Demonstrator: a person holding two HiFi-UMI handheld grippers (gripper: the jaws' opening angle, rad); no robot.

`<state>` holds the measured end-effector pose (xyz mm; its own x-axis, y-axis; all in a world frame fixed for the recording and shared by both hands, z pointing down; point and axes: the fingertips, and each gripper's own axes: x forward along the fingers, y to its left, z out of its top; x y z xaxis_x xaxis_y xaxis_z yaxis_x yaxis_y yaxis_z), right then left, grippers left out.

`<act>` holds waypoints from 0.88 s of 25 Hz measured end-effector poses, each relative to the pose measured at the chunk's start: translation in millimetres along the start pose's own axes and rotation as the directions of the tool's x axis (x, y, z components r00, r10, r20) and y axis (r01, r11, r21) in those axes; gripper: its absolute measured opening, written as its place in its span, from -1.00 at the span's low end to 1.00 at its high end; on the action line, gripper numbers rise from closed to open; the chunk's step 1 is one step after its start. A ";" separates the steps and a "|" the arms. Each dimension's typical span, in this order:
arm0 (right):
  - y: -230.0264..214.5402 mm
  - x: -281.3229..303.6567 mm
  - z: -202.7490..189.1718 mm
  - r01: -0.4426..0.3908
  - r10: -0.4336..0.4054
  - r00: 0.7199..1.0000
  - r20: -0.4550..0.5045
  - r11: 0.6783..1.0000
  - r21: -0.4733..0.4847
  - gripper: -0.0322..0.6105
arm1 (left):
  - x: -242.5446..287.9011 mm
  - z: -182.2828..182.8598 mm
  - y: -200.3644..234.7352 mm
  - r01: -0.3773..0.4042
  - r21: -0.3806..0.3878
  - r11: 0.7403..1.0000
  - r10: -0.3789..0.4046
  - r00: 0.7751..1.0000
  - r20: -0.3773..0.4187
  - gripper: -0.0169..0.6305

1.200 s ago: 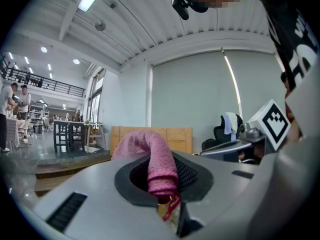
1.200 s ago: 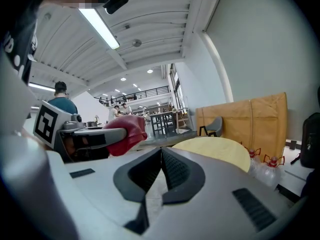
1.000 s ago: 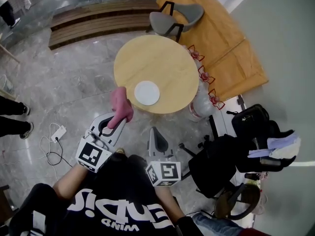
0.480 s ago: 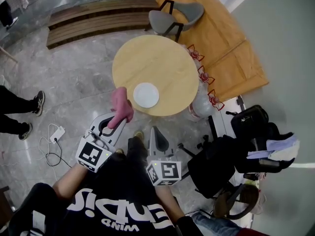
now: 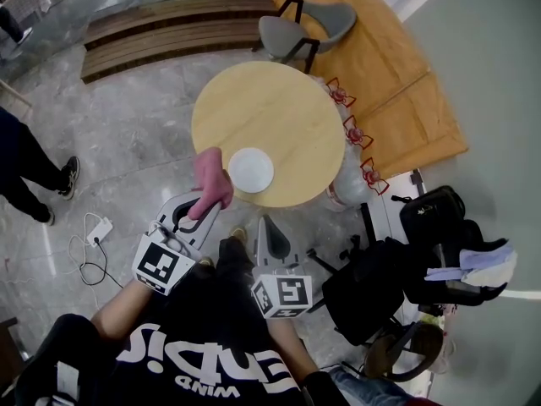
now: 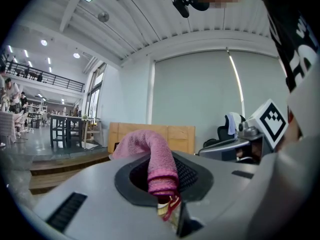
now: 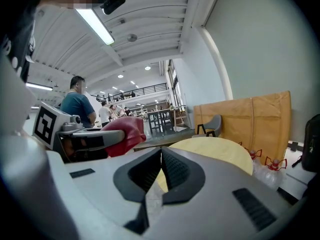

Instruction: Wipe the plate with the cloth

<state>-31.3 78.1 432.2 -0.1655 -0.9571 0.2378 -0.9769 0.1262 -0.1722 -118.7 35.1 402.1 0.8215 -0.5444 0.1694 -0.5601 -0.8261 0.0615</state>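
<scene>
A white plate point(image 5: 251, 170) lies near the front edge of a round wooden table point(image 5: 279, 100). My left gripper point(image 5: 201, 205) is shut on a pink cloth point(image 5: 211, 178), which sticks up just left of the plate, over the table's rim. In the left gripper view the cloth point(image 6: 156, 160) arches out of the closed jaws of the left gripper point(image 6: 162, 191). My right gripper point(image 5: 265, 229) hovers short of the table, shut on nothing. In the right gripper view the right gripper point(image 7: 161, 153) has its jaws together in front of the table point(image 7: 220, 151); the plate is hidden there.
A grey chair point(image 5: 304, 22) stands behind the table, with wooden steps point(image 5: 169, 25) to its left. Water bottles point(image 5: 351, 138) line the table's right side. Black chairs with bags point(image 5: 423, 252) crowd the right. A bystander's leg point(image 5: 30, 163) and a power strip point(image 5: 99, 227) are at left.
Both grippers keep the same pose and hold. The table and plate have shifted slightly in view. The bystander at the left has walked further up the frame.
</scene>
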 end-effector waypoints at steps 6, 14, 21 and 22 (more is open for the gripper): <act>-19.9 15.9 3.2 -0.007 0.007 1.000 -0.011 1.000 0.014 -0.83 | 25.4 -0.9 5.6 -0.003 0.010 1.000 0.003 1.000 -0.002 -0.79; -53.4 47.7 11.1 -0.023 0.024 1.000 -0.018 0.999 0.024 -0.83 | 70.8 4.1 17.4 -0.011 -0.011 1.000 0.011 1.000 -0.021 -0.79; -81.7 68.8 17.2 -0.040 0.041 0.999 -0.024 0.999 0.034 -0.83 | 102.7 4.6 30.3 -0.038 0.008 0.999 0.038 0.999 -0.018 -0.79; -86.1 71.3 17.5 -0.043 0.044 0.999 -0.027 0.998 0.035 -0.83 | 107.5 4.0 32.2 -0.043 0.008 0.999 0.043 0.999 -0.021 -0.79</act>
<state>43.5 -5.6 447.2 -0.2116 -0.9434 0.2555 -0.9637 0.1578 -0.2155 -48.0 -50.7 418.3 0.7943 -0.5764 0.1921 -0.5940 -0.8032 0.0459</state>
